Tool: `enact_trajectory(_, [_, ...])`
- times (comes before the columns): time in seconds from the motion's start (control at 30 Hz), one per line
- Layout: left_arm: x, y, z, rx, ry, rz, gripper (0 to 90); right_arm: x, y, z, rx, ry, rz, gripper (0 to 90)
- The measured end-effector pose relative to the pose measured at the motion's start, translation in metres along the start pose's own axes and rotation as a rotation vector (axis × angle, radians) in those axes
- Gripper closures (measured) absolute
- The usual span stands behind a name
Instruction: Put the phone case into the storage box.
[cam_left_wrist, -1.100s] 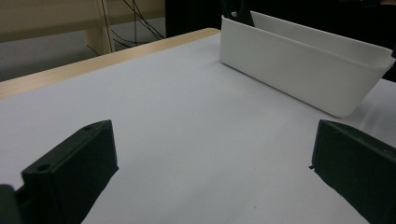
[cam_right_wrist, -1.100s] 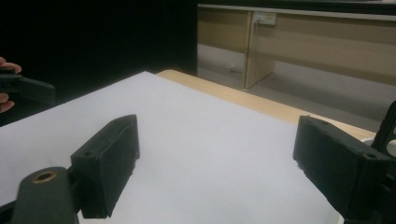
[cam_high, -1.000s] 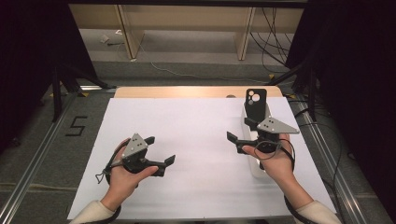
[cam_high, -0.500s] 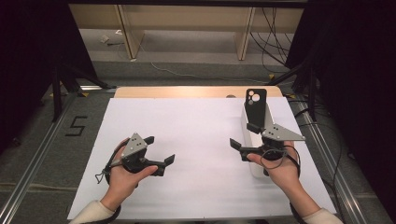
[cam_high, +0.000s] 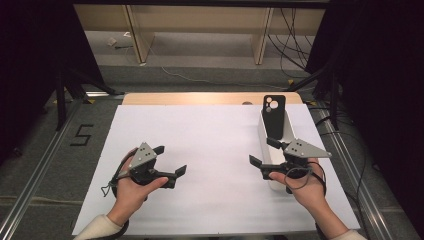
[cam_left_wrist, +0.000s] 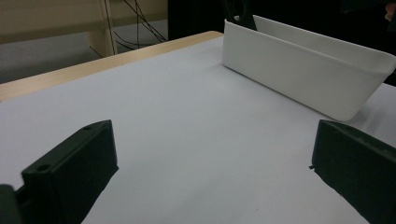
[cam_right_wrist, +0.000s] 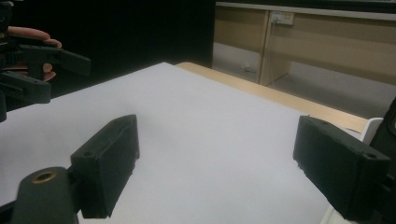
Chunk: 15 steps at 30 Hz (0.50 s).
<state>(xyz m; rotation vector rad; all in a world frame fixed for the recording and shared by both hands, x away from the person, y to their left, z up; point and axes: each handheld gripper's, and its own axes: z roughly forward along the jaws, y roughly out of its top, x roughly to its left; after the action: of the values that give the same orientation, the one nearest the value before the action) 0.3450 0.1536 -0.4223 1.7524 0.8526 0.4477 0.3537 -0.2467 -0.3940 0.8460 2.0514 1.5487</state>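
A black phone (cam_high: 274, 116) with a camera cluster stands upright at the far end of a long white bin (cam_high: 264, 134) on the right of the white sheet (cam_high: 210, 130). My right gripper (cam_high: 263, 151) hovers over the bin's near half, jaws open and pointing left with nothing between them. In the right gripper view its jaws (cam_right_wrist: 219, 163) frame bare sheet. My left gripper (cam_high: 170, 160) rests low at the front left, open and empty, pointing right. In the left gripper view its jaws (cam_left_wrist: 210, 186) face the bin (cam_left_wrist: 303, 79) across the sheet.
A wooden table edge (cam_high: 200, 98) runs behind the sheet. Metal rails (cam_high: 45, 160) flank both sides, and a floor mark "5" (cam_high: 82, 135) lies at the left. Shelving legs and cables (cam_high: 295, 45) sit on the floor beyond. The left gripper (cam_right_wrist: 37, 70) shows in the right gripper view.
My right gripper has drifted slightly toward the front edge along the bin, still open. The left gripper has stayed where it was.
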Motion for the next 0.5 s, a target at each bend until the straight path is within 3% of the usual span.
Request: enact_trajectory(0.5, [0.0, 0.0, 0.0, 0.002, 0.002, 0.001, 0.0, -0.006, -0.012, -0.015, 0.005, -0.022, 0.004, 15.7])
